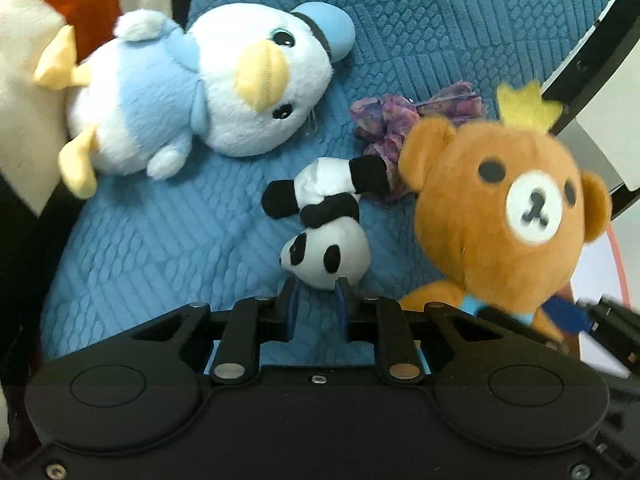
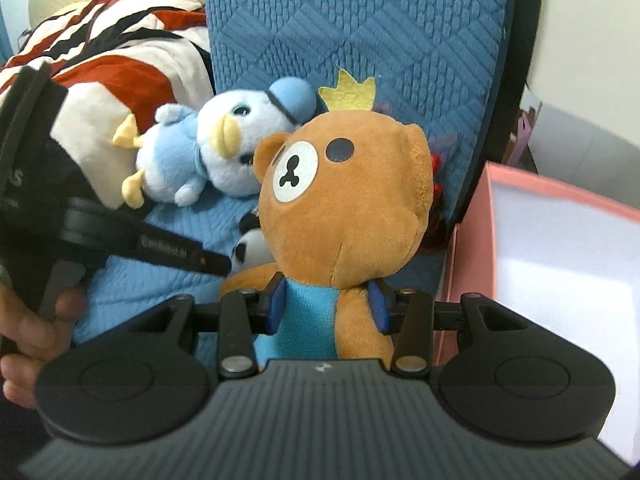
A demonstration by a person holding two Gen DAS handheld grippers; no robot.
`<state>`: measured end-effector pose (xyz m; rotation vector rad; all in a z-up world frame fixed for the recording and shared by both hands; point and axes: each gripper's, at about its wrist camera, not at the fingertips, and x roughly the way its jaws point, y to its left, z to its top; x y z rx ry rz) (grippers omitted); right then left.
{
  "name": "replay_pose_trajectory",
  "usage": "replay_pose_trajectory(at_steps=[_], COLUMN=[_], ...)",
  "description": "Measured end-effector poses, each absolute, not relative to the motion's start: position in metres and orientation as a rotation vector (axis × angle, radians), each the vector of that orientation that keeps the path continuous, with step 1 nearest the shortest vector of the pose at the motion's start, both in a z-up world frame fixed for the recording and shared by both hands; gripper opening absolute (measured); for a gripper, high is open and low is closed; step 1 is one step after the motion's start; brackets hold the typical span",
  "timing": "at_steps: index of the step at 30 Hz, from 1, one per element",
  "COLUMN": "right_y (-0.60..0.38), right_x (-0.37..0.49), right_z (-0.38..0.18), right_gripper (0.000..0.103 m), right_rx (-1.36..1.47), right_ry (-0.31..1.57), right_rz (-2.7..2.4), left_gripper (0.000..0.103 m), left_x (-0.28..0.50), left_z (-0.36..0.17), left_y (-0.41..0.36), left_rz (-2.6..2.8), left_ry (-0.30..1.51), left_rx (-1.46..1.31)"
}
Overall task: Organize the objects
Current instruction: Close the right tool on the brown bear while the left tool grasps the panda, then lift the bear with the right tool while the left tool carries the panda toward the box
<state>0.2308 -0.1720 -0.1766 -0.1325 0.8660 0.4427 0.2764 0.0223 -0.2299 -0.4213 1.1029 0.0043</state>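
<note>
A brown plush bear (image 2: 344, 200) with a yellow crown and blue shirt is held upright; my right gripper (image 2: 329, 308) is shut on its body. It also shows in the left wrist view (image 1: 500, 216), at the right. A small panda plush (image 1: 324, 224) lies head toward my left gripper (image 1: 318, 298), whose fingers stand slightly apart just at the panda's head, empty. A blue and white duck plush (image 1: 192, 92) with a blue cap lies on its side behind, also in the right wrist view (image 2: 208, 148). A purple scrunchie (image 1: 408, 116) lies behind the panda.
All rest on a blue quilted cushion (image 1: 168, 240) with an upright blue back (image 2: 360, 32). A pink box (image 2: 476, 240) with a white inside stands open at the right. A red, white and black striped cloth (image 2: 112, 64) lies at the left. The left gripper body (image 2: 120, 240) shows at the left.
</note>
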Motion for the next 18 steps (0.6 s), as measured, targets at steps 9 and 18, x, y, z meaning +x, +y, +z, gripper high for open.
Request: replay_pose_trajectory(at_steps=[9, 18], right_y=[-0.164, -0.158], right_x=[0.221, 0.192], right_z=[-0.2, -0.185], right_gripper=[0.054, 0.07], right_rx=[-0.162, -0.167], right_ry=[0.913, 0.819], right_rz=[0.368, 0.361], left_gripper=[0.051, 0.059], left_x=[0.281, 0.307], left_z=[-0.23, -0.244], left_y=[0.032, 0.022], left_rz=[-0.023, -0.004], left_ry=[1.093, 1.11], left_rx=[-0.501, -0.472])
